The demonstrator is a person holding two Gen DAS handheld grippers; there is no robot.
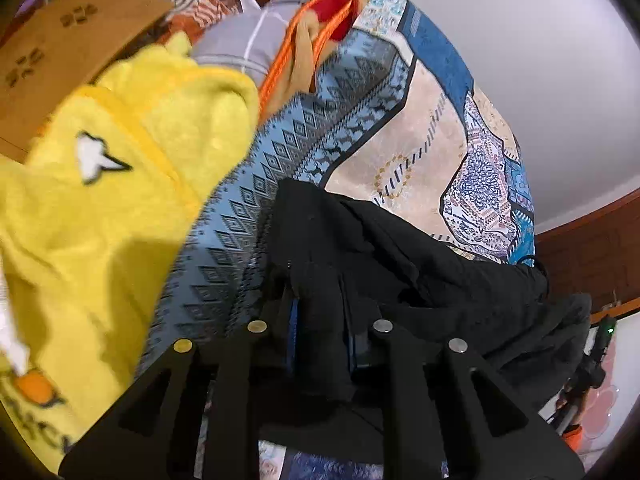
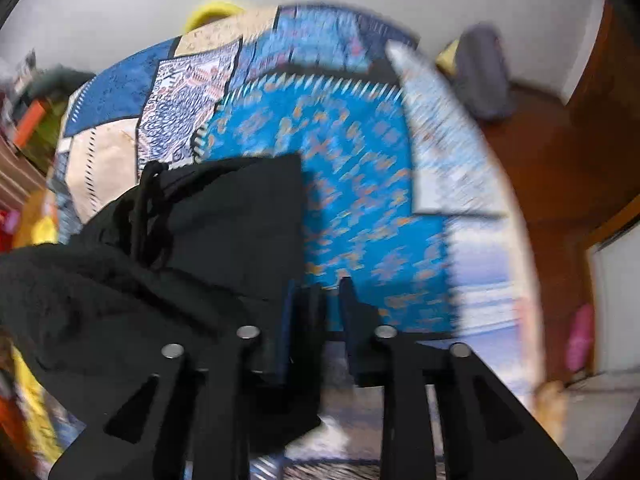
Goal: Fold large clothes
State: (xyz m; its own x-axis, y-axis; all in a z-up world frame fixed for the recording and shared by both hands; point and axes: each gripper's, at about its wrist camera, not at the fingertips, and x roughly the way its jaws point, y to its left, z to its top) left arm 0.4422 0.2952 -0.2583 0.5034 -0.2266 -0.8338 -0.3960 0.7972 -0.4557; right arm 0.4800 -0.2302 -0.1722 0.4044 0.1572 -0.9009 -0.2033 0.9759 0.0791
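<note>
A large black garment (image 1: 392, 256) lies bunched on a patterned blue and beige bedspread (image 1: 416, 136). My left gripper (image 1: 320, 304) is shut on a fold of it, with black cloth hanging between the fingers. In the right wrist view the same garment (image 2: 192, 240) shows a drawstring (image 2: 150, 216) and spreads to the left. My right gripper (image 2: 318, 296) is shut on the garment's right edge, cloth pinched between the fingers. The right view is motion-blurred.
A yellow fleece garment (image 1: 100, 208) lies at the left of the bed. Grey, orange and red clothes (image 1: 304, 36) are piled beyond it by a cardboard box (image 1: 60, 48). A grey pillow (image 2: 484, 76) sits at the bed's far corner. Red-brown floor (image 2: 560, 168) is at the right.
</note>
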